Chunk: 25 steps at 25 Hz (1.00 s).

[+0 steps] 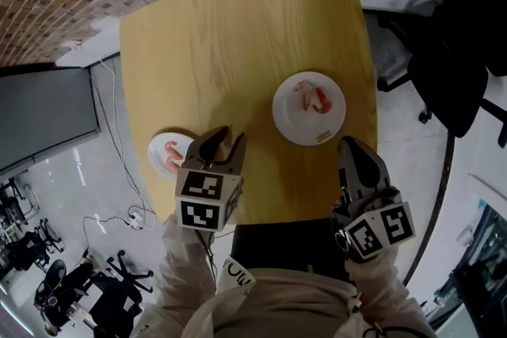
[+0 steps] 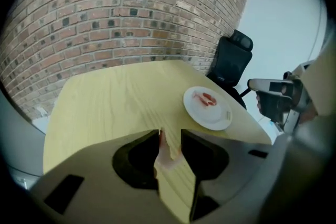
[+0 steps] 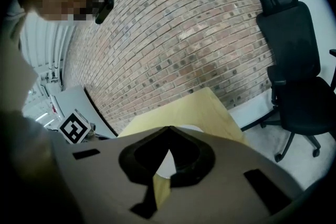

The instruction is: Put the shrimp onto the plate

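- A pale pink shrimp (image 2: 167,155) is clamped between the jaws of the left gripper (image 2: 170,135), and both jaws are pressed against its sides.
- The left gripper is held over the near left part of the wooden table (image 1: 222,51), pointing steeply down.
- A small white plate (image 1: 157,145) is seen just left of that gripper, at the table's near left edge, and a second shrimp (image 1: 172,157) lies on it.
- A large white plate (image 1: 309,134) is set on the right half of the table, well apart from the left gripper.
- A red-and-pink shrimp (image 1: 315,99) lies on the far part of the large white plate.
- The jaws of the right gripper (image 3: 168,129) are brought together at the tips, with nothing gripped between them.
- The right gripper is held at the table's near right edge, near the large white plate.
- A black office chair (image 3: 294,71) is seen off the table's right side, and a brick wall (image 2: 131,13) stands beyond the far edge.
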{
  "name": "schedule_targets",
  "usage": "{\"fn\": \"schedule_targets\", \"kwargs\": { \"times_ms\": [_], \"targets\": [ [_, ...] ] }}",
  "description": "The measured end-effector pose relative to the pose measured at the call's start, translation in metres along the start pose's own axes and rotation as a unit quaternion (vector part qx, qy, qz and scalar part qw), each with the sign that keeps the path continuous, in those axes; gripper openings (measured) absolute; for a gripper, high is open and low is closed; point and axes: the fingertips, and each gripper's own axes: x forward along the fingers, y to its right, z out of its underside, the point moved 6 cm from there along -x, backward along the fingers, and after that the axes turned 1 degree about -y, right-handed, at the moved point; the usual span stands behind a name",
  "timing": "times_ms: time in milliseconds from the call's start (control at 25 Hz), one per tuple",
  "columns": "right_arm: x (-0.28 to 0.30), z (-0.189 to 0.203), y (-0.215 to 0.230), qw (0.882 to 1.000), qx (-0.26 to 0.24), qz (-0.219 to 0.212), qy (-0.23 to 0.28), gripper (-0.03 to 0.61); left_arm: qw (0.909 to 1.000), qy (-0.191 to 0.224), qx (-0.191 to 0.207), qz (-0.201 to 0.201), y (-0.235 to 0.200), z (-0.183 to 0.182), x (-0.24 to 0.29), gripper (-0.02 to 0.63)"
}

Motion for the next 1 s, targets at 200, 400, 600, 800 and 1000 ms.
{"fn": "schedule_targets", "kwargs": {
  "times_ms": [200,400,600,800,1000],
  "targets": [
    [-0.010,-0.009,0.021,1.000,0.009,0.017,0.011,0.023,0.9998,0.007,0.019,0.009,0.018,-0.020,0.013,0.135],
    [-0.019,-0.014,0.043,0.999,0.019,0.035,0.017,0.023,0.9991,0.000,0.038,0.019,0.035,-0.037,0.030,0.135],
    [-0.027,-0.016,0.065,0.998,0.029,0.051,0.020,0.025,0.9980,-0.019,0.046,0.039,0.057,-0.051,0.046,0.135],
    [-0.029,-0.023,0.084,0.997,0.039,0.064,0.026,0.024,0.9969,-0.025,0.062,0.041,0.067,-0.065,0.062,0.135],
    [-0.026,-0.027,0.099,0.996,0.045,0.070,0.023,0.024,0.9968,-0.033,0.063,0.037,0.071,-0.077,0.076,0.135]
  ]
}}
